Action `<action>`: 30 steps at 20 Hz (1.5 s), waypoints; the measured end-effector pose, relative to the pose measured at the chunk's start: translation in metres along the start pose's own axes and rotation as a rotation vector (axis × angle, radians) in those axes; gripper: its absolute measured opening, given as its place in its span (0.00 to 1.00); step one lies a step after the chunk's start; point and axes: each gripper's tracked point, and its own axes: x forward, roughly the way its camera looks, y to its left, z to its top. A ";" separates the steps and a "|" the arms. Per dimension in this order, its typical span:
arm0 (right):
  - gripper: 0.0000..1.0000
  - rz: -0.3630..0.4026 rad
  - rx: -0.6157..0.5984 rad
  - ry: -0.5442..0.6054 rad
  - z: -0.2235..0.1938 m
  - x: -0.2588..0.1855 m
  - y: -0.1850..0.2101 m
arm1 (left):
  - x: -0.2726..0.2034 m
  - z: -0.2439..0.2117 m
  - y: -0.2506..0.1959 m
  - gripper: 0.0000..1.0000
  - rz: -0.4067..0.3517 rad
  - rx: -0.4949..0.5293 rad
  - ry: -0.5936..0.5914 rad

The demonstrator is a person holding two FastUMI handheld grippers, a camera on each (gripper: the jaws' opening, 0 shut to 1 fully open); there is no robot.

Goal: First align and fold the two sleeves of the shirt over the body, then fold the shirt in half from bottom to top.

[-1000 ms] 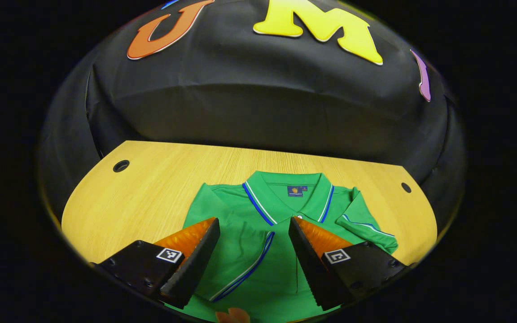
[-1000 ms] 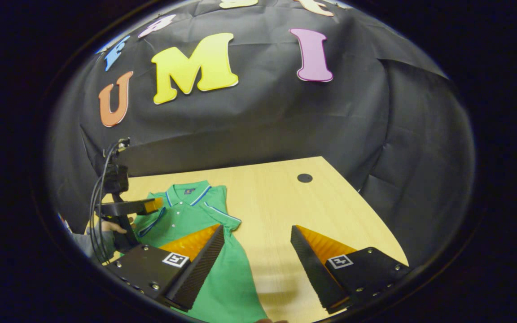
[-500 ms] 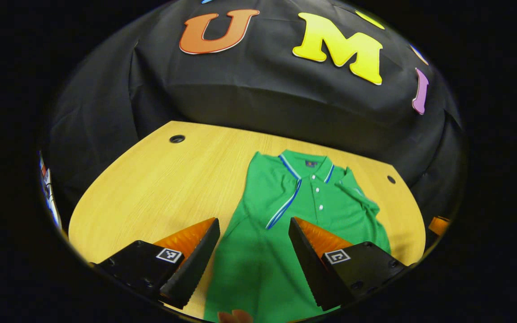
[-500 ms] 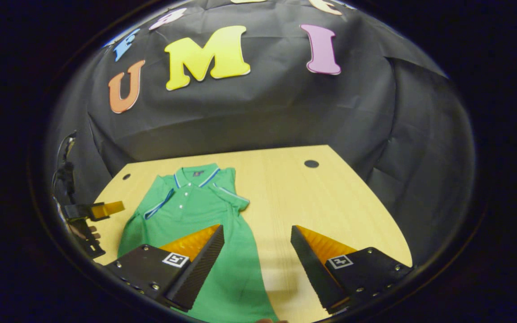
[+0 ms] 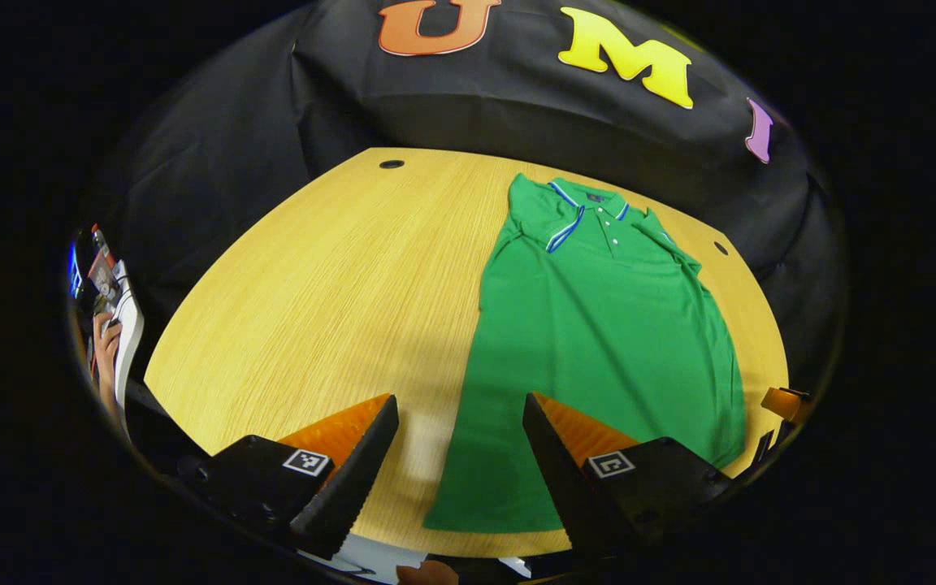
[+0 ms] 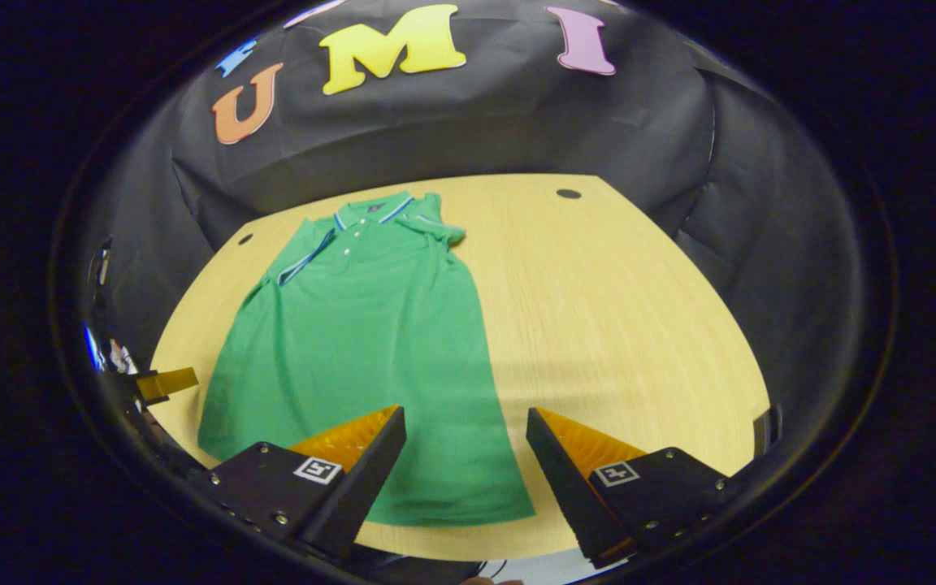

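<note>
A green polo shirt (image 5: 598, 325) lies flat on the wooden table (image 5: 314, 284), collar far and hem toward me. Both short sleeves are folded in over the body, one with a blue-white trim (image 5: 557, 231) and the other (image 5: 667, 244) beside the collar. My left gripper (image 5: 460, 455) hangs open above the hem's near left corner, holding nothing. In the right gripper view the shirt (image 6: 362, 349) stretches away from my right gripper (image 6: 465, 463), which is open above the hem's right corner (image 6: 509, 508). Each view catches the other gripper's finger at its side edge (image 5: 778, 402) (image 6: 166, 382).
The table has small round holes near its far corners (image 5: 392, 164) (image 5: 721, 248) (image 6: 569, 193). A person's hand (image 5: 104, 357) with some printed paper shows at the far left of the left gripper view. Bare wood lies on both sides of the shirt.
Both grippers have drawn back from the collar end toward the table's near edge, staying open. The whole shirt now shows, down to the hem.
</note>
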 end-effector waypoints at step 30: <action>1.00 -0.074 -0.058 0.157 -0.080 0.005 -0.008 | -0.010 -0.076 -0.002 0.99 0.010 0.089 0.113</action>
